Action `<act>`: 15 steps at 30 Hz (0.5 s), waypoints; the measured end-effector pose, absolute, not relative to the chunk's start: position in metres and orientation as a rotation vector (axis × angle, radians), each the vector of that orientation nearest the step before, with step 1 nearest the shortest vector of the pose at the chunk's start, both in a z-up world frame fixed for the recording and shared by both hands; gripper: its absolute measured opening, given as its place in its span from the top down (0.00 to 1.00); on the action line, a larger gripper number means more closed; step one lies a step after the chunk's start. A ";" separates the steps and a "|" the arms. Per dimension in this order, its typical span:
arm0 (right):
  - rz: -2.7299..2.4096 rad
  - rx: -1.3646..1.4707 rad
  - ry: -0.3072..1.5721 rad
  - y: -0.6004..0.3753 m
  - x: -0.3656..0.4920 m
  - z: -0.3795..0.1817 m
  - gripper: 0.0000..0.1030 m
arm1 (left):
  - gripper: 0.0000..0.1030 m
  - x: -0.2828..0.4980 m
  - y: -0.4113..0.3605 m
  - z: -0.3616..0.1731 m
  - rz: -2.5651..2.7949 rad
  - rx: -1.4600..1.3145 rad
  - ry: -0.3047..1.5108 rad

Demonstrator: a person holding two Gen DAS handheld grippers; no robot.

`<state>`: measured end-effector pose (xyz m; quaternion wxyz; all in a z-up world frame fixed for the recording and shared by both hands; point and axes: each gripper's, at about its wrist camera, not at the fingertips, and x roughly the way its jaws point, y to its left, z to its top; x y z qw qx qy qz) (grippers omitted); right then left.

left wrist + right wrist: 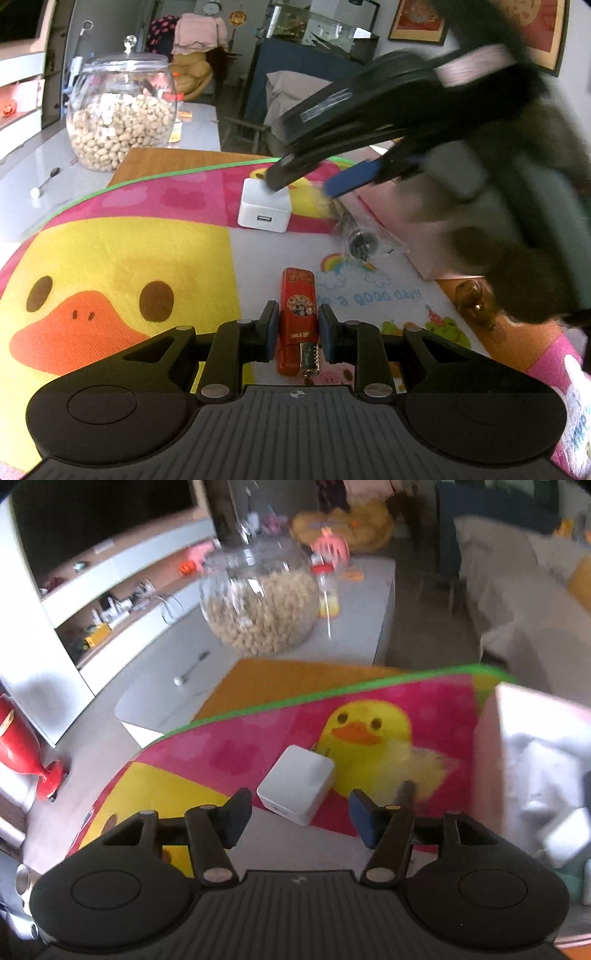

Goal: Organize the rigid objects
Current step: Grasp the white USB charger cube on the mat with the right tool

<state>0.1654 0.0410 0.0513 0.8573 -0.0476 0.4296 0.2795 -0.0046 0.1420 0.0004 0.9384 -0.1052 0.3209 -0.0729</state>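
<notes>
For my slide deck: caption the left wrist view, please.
Left tongs grip a red lighter on the duck mat.

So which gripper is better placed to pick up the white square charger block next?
Right. The right gripper is open just short of the white square charger block, while the left gripper is shut on the red lighter.
</notes>
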 end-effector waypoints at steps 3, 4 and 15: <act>0.566 -0.107 0.978 0.062 0.184 0.029 0.43 | 0.74 -0.005 0.142 0.000 -0.149 -0.221 0.654; 0.561 -0.111 0.994 0.068 0.187 0.022 0.43 | 0.74 -0.005 0.142 0.000 -0.149 -0.223 0.654; 0.542 -0.202 0.919 0.078 0.188 0.016 0.57 | 0.74 -0.005 0.141 0.000 -0.144 -0.217 0.651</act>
